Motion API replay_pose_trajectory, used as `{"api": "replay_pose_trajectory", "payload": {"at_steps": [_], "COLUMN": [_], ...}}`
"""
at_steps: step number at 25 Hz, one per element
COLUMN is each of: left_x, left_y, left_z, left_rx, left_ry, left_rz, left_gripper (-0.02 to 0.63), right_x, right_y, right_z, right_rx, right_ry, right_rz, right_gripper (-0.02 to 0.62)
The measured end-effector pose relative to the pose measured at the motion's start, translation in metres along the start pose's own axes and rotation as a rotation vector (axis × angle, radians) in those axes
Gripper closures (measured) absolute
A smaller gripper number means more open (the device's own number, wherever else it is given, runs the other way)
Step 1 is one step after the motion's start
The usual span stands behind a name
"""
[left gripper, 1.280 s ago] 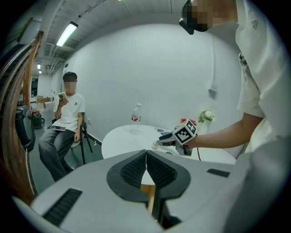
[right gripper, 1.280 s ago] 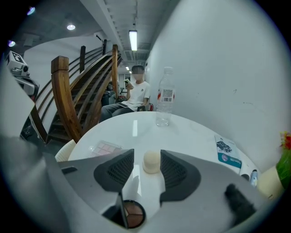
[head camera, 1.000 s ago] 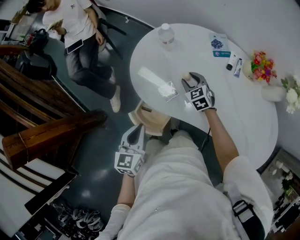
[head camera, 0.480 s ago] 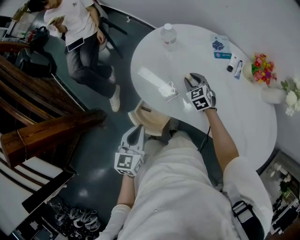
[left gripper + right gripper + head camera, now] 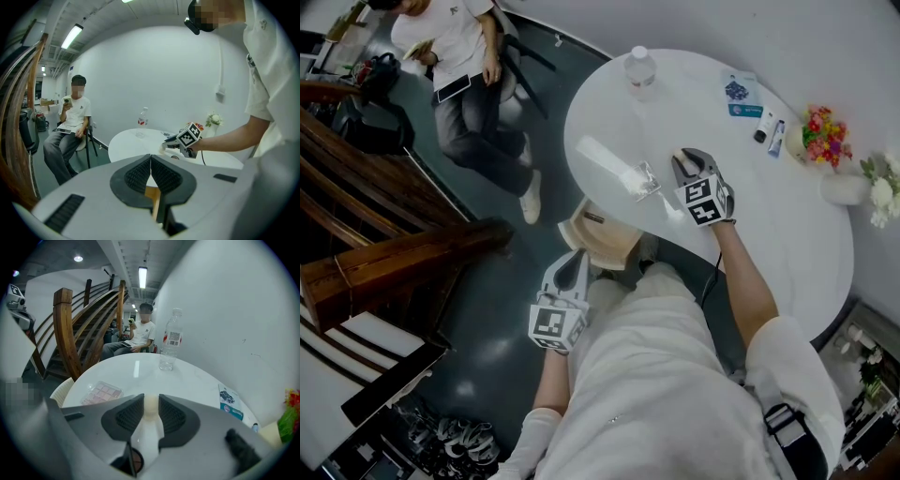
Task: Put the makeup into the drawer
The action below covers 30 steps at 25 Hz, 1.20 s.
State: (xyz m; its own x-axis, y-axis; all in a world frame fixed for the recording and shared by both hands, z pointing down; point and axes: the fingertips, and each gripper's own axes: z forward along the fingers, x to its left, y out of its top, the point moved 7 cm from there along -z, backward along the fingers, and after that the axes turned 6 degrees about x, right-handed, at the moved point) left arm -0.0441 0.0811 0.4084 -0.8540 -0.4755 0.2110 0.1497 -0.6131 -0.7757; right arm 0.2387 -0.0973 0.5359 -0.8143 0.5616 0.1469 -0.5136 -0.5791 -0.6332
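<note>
My right gripper (image 5: 686,161) rests on the round white table (image 5: 769,234), pointing down at it. Its jaws have just been closing, and the pads now press on a cream makeup tube (image 5: 150,411) that stands between them. Under the jaws lies an open compact (image 5: 134,461) with brown powder. A clear eyeshadow palette (image 5: 639,180) lies just left of this gripper, also visible in the right gripper view (image 5: 102,392). My left gripper (image 5: 574,267) is held off the table beside a beige chair seat (image 5: 600,239); it is shut and empty (image 5: 150,161).
A water bottle (image 5: 640,67) stands at the table's far edge. A blue booklet (image 5: 739,94), small tubes (image 5: 769,127), bright flowers (image 5: 825,131) and a white vase (image 5: 848,187) are at the right. A seated person (image 5: 459,56) and a wooden stair rail (image 5: 394,267) are at left.
The right gripper's jaws have drawn closer together around the cream tube. The left gripper has stayed where it was.
</note>
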Motion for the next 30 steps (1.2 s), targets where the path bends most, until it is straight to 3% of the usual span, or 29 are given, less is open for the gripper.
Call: {"api": "replay_pose_trajectory", "payload": {"at_steps": [14, 30], "left_x": [0.014, 0.069], "left_y": [-0.005, -0.022], "left_z": [-0.02, -0.047], "left_rx": [-0.035, -0.055], "left_ry": [-0.047, -0.104], "left_rz": [0.017, 0.037], "left_gripper": [0.595, 0.595], "right_x": [0.049, 0.178], "right_y": [0.03, 0.058], "right_z": [-0.054, -0.067], "right_rx": [-0.091, -0.143], "right_ry": [0.004, 0.136], "right_rz": [-0.025, -0.116], "right_gripper": [0.5, 0.503]}}
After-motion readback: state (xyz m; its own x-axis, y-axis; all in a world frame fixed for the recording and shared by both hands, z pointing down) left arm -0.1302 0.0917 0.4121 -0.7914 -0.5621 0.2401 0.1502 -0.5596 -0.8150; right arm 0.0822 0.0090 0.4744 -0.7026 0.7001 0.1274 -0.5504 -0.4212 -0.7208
